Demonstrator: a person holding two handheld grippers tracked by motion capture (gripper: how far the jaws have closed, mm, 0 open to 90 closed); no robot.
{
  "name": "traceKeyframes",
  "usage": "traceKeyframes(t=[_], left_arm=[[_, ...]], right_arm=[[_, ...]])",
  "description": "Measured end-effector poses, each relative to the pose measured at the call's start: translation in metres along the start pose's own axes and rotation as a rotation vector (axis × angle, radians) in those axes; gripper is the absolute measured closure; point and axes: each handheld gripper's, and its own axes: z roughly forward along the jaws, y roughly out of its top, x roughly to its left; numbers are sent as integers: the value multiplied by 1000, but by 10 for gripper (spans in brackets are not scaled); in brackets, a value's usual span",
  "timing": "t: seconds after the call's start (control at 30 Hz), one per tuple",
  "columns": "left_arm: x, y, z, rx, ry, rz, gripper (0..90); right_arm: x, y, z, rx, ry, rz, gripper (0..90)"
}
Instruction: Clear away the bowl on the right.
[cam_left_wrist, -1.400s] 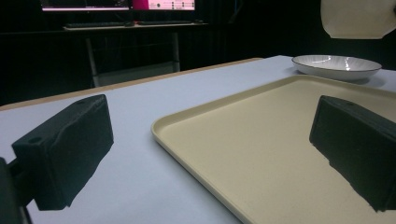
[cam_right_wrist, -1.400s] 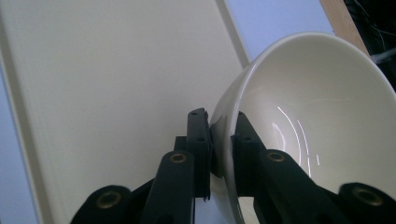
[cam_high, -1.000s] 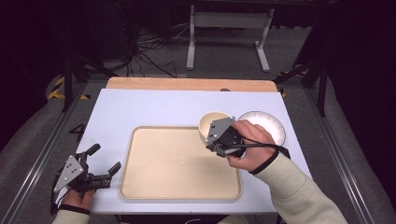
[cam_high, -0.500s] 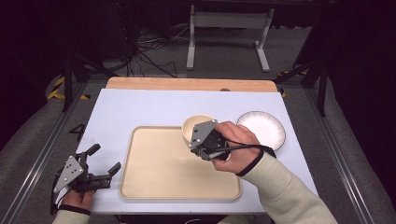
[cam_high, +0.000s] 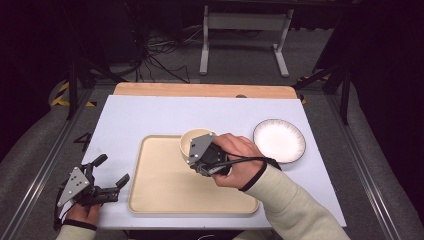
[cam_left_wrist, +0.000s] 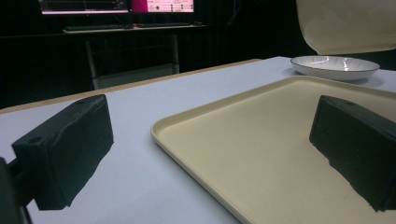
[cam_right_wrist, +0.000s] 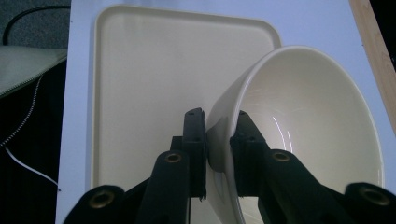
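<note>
One cream bowl (cam_right_wrist: 299, 135) is pinched at its rim wall by the right gripper (cam_right_wrist: 217, 140), one jaw inside, one outside, above the beige tray (cam_high: 165, 190). Likely rigid, glossy and breakable: keep the rim hold firm, bowl level. Left gripper (cam_high: 107, 172) rests open, empty.

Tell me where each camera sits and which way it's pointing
High view: fixed above the person's side, looking forward and down on the table; both forearms enter from the bottom, with the left gripper and the right gripper.
Left gripper view: rides the left gripper, low over the table, looking across the tray between its open jaws.
Right gripper view: rides the right gripper, looking down at the bowl whose rim it pinches.
Shared: all three show the tray; the high and left gripper views show the plate.
</note>
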Motion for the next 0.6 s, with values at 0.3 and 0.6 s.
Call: traceKeyframes(t=[0.3, 0.6], left_arm=[[0, 0, 0, -1, -2, -1, 2], [0, 0, 0, -1, -2, 0, 2]], right_arm=[[1, 3, 24, 15, 27, -17, 781], [2, 2, 47, 41, 42, -27, 781]])
